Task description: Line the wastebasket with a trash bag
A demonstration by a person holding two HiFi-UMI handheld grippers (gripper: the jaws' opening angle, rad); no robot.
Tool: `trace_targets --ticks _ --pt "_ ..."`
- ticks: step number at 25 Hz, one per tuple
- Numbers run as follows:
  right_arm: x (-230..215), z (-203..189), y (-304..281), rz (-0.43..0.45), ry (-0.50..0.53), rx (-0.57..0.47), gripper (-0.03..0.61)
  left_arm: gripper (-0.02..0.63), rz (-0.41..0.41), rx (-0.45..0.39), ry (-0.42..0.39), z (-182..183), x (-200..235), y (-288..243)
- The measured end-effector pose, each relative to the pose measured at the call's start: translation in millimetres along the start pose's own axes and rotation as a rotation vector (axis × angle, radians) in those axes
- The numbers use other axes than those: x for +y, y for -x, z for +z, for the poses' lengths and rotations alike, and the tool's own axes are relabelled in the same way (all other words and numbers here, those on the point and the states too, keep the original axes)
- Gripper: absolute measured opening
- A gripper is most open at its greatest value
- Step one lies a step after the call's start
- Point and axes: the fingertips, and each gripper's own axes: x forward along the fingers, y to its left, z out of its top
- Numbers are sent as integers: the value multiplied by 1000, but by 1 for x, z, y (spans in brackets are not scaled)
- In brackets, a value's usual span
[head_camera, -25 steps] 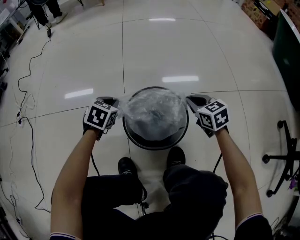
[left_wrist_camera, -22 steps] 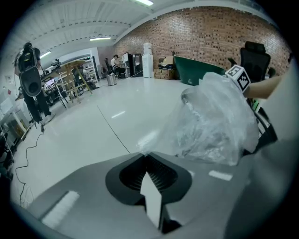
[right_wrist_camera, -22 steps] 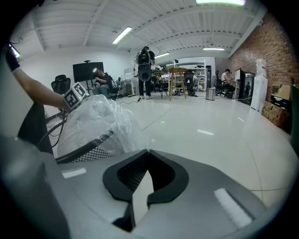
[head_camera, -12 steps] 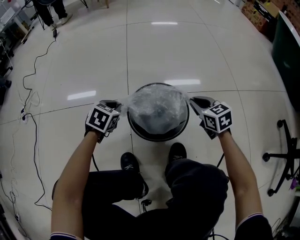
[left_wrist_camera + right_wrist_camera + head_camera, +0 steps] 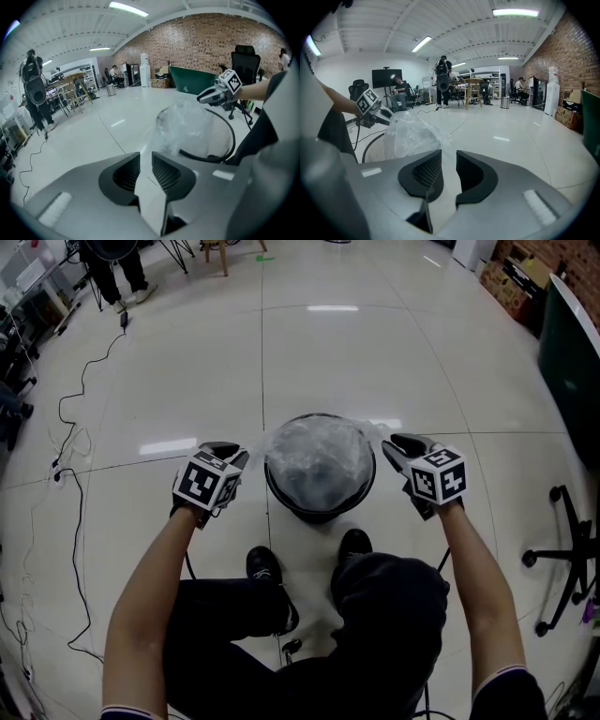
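Left gripper (image 5: 232, 456): jaws opening, no longer clamped on the bag's edge; nothing between them now, at the bin's 9 o'clock.
Right gripper (image 5: 397, 445): jaws opening, bag edge let go; empty, at the bin's 3 o'clock.
Bag (image 5: 317, 454): earlier stretched taut between both grippers; now slack, its corners fallen back toward the bin (image 5: 319, 515).

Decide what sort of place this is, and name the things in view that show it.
Probably an open lab or studio in a converted industrial hall: a brick wall along one side, a screen on a stand, and cables trailing over the glossy tiled floor.
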Motion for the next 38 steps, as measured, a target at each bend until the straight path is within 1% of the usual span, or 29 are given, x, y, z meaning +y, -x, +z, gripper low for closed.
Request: trace_targets --ticks 4,6,10,12,14,17,18,20,21,28,31,38 --pt "7 23 0 7 30 -22 98 77 -37 -57 -4 23 -12 9" --pt "13 33 -3 22 47 -31 98 101 -69 -79 -10 34 -21 11" --pt "25 49 -17 66 88 -24 98 133 -127 -94 -30 43 -38 16" --pt "30 53 -26 94 98 -11 112 137 -157 -96 -39 44 -47 19" --pt "34 51 -37 120 101 14 127 138 -184 -96 -49 45 -55 19" --pt "37 42 -48 132 104 60 129 138 -216 -88 -56 43 -66 17" --pt "39 40 -49 130 111 69 114 138 -227 -84 -60 41 -69 17" --pt "42 39 -47 126 132 70 28 137 -244 -77 -72 39 -75 17" --pt "44 40 -44 125 141 64 5 137 -250 -75 -80 38 -77 18" --pt "49 42 -6 125 157 34 3 135 -269 -78 -131 45 -94 33" --pt "55 37 10 128 159 29 3 135 -289 -66 -151 40 -107 39" --pt "68 18 39 144 148 13 2 138 -338 -46 -166 28 -142 38"
